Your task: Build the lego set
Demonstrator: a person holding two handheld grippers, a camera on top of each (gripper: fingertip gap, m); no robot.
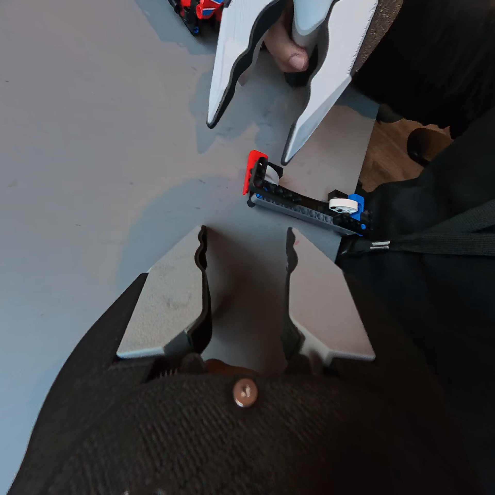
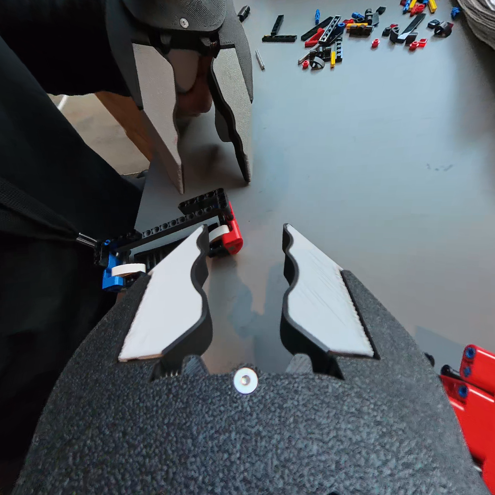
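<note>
Grey tabletop (image 2: 375,187) holds a lego frame (image 1: 302,203) between two released, empty claws.

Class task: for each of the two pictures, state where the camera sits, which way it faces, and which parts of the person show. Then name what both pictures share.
Left wrist view: on the left gripper, looking down along its open fingers at the grey table; the right gripper, a thumb and dark clothing show.
Right wrist view: on the right gripper, facing the table and the loose lego pieces; the left gripper shows opposite.
Shared: the black lego frame near the table edge, seen from opposite sides.
</note>
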